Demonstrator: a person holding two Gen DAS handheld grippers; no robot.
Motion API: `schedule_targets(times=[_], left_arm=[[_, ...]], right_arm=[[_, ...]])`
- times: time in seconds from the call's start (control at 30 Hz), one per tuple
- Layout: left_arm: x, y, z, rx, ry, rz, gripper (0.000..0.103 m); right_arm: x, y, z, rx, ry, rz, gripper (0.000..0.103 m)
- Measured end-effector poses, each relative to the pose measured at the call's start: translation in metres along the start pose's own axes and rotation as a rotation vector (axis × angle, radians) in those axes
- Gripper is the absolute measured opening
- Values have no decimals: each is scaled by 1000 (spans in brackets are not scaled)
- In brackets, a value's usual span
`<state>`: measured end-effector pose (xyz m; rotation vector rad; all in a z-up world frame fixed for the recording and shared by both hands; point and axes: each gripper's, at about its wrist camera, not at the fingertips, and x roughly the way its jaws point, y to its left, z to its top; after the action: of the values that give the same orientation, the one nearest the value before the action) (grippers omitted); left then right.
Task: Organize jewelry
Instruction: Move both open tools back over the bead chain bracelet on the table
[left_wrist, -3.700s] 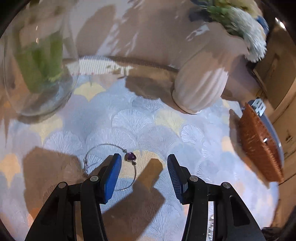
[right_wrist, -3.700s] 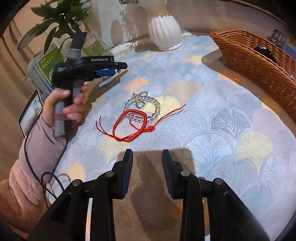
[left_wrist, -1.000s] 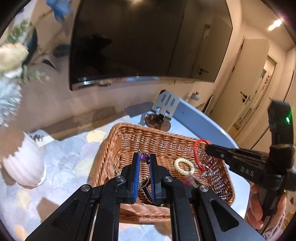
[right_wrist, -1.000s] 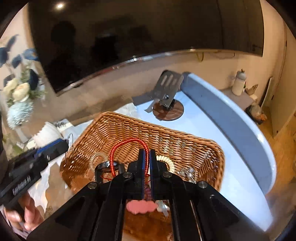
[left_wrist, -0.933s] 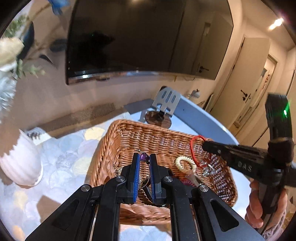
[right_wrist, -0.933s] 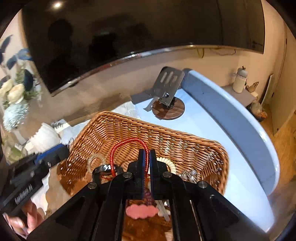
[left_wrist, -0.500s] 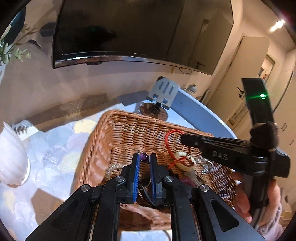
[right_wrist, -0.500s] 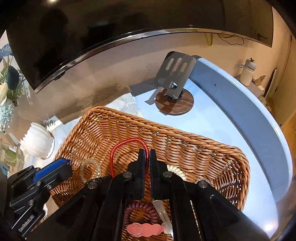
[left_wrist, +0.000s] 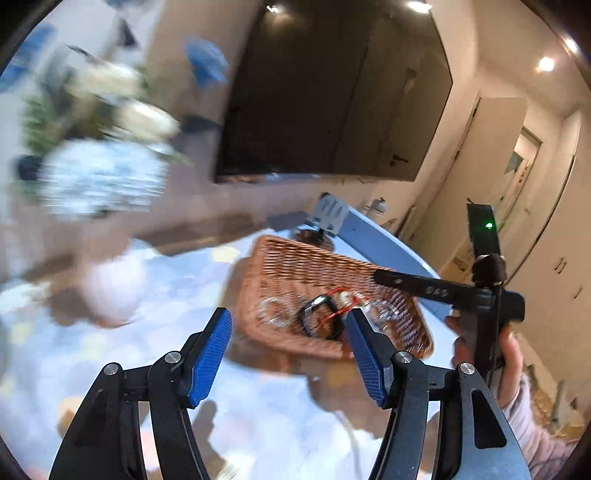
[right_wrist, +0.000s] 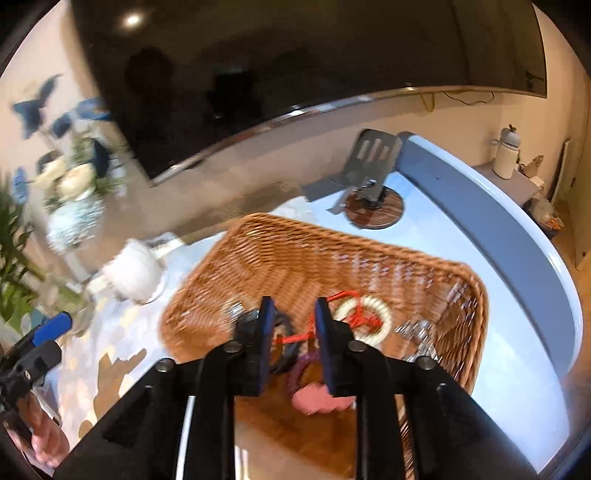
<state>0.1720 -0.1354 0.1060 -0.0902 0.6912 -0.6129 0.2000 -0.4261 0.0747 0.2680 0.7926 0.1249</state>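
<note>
Basket (right_wrist: 295, 254) ahead of my right gripper (right_wrist: 293, 332) holds red cord bracelet (right_wrist: 345, 314) and bead ring (right_wrist: 373, 321); both grippers, left gripper (left_wrist: 288, 347) included, spread empty, deposits apparently done.

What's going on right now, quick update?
Left gripper open, empty. Right gripper open over basket. Red cord lies in basket with other jewelry. Nothing in the way.

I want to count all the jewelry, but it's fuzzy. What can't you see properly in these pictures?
- Left wrist view: flowers smeared by motion blur.
- Left wrist view: pieces in the basket are small and blurred; the purple-stone bracelet cannot be picked out.
- Right wrist view: the right gripper hides part of the red cord bracelet.
</note>
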Motion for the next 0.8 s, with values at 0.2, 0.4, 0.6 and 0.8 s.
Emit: schedule_targets(times=[0.2,0.4,0.6,0.8], left_arm=[[-93,34,-42,-29,-95,120,78],[-124,77,-94,-149,-77,172,78],[-98,110,-134,-261,-16,188,78],[-61,117,-152,-273,36,202,78]], right_arm=[[-44,52,-38,-58,-102,106,43],[-35,119,-96,-220,-83,158,71],[18,154,-142,-353,-9,108,71],[47,149,-156,-367,54,95,70]])
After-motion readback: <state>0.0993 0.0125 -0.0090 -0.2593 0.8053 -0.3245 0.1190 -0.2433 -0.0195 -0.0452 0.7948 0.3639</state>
